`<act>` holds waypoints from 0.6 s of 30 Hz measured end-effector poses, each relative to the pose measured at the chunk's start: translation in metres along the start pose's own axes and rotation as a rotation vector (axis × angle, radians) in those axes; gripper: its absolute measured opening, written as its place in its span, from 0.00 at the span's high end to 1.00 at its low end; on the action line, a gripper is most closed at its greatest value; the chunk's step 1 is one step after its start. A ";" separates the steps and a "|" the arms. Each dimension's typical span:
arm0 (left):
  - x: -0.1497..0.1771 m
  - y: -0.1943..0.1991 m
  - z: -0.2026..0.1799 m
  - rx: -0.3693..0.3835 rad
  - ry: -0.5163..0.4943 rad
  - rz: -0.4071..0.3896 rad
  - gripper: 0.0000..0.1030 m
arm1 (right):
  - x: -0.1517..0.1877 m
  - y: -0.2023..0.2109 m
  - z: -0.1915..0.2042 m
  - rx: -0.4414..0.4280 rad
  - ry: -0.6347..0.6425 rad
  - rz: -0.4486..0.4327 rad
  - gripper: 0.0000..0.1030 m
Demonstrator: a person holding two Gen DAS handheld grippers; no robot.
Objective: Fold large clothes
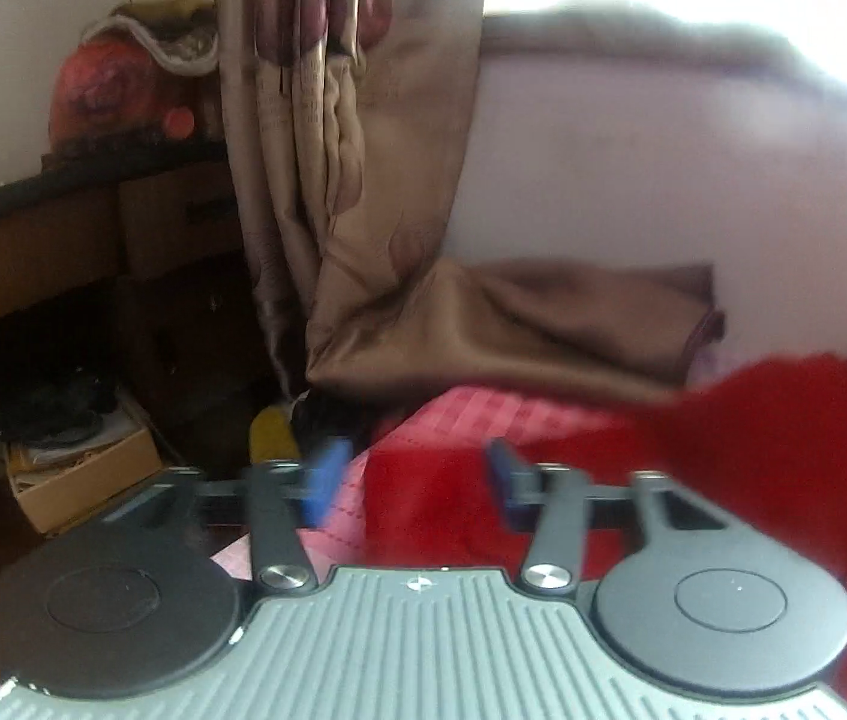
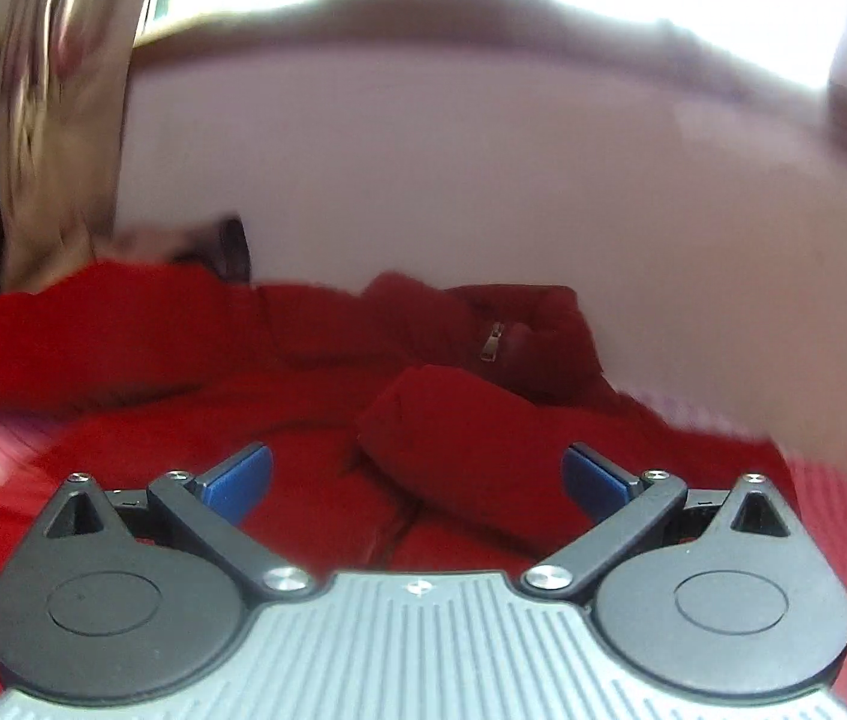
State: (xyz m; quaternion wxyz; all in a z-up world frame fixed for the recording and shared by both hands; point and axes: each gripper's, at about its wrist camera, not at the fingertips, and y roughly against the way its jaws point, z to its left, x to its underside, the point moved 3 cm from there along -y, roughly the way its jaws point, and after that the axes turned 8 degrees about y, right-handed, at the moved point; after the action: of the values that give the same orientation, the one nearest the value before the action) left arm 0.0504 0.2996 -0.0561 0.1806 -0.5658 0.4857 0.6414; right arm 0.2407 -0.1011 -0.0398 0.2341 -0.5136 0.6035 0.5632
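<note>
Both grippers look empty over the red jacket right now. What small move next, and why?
Probably bring the right gripper down onto the folded sleeve just ahead of it and pinch it. Both grippers stand open and hold nothing, the left gripper sits over the red jacket edge, and the jacket lies rumpled on the pink bedspread, zipper pull showing.

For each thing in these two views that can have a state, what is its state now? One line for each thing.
left tool: open, nothing between its blue pads.
right tool: open wide, empty, above the jacket.
red jacket: lying spread on the bed, not yet folded neatly.
zipper pull: lying flat near the collar.
brown curtain: hanging, its lower end resting on the bed.
cardboard box: open on the floor.
</note>
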 end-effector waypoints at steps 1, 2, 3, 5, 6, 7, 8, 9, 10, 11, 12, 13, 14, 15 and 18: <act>0.001 0.007 -0.003 0.014 -0.001 -0.017 0.23 | -0.002 -0.015 0.006 0.018 0.033 0.011 0.00; 0.002 0.014 -0.008 0.031 -0.006 -0.032 0.14 | -0.004 -0.029 0.010 0.030 0.059 0.022 0.00; 0.002 0.022 -0.015 0.052 -0.013 -0.049 0.11 | -0.005 -0.045 0.013 0.044 0.088 0.033 0.00; 0.003 0.042 -0.033 0.125 -0.015 -0.080 0.08 | -0.006 -0.073 0.014 0.102 0.112 0.082 0.00; 0.006 0.055 -0.042 0.177 -0.013 -0.084 0.03 | -0.005 -0.087 0.013 0.104 0.128 0.115 0.00; 0.010 0.061 -0.050 0.212 -0.011 -0.084 0.01 | -0.004 -0.098 0.013 0.109 0.143 0.141 0.07; 0.014 0.070 -0.056 0.236 -0.008 -0.089 0.01 | -0.003 -0.107 0.009 0.121 0.152 0.154 0.18; 0.018 0.078 -0.064 0.254 -0.005 -0.089 0.01 | -0.002 -0.110 0.003 0.119 0.144 0.160 0.52; 0.024 0.084 -0.071 0.280 -0.003 -0.080 0.01 | 0.000 -0.110 -0.007 0.120 0.115 0.168 0.74; 0.028 0.088 -0.077 0.304 -0.006 -0.067 0.01 | 0.000 -0.107 -0.020 0.130 0.074 0.166 0.75; 0.033 0.092 -0.083 0.319 -0.015 -0.055 0.01 | -0.001 -0.096 -0.040 0.147 0.031 0.135 0.75; 0.037 0.094 -0.088 0.324 -0.027 -0.045 0.01 | -0.001 -0.085 -0.058 0.171 0.002 0.102 0.75; 0.041 0.095 -0.090 0.333 -0.038 -0.035 0.01 | 0.000 -0.070 -0.079 0.204 -0.028 0.076 0.75; 0.044 0.096 -0.094 0.349 -0.045 -0.024 0.01 | 0.002 -0.052 -0.104 0.237 -0.064 0.056 0.75; 0.053 0.101 -0.103 0.383 -0.076 -0.004 0.01 | 0.020 0.001 -0.184 0.356 -0.161 0.035 0.76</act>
State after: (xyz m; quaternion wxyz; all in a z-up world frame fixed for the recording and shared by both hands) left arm 0.0123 0.1505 -0.0497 0.3044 -0.4973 0.5906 0.5579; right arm 0.2874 -0.2776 -0.0092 0.3590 -0.4069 0.6818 0.4907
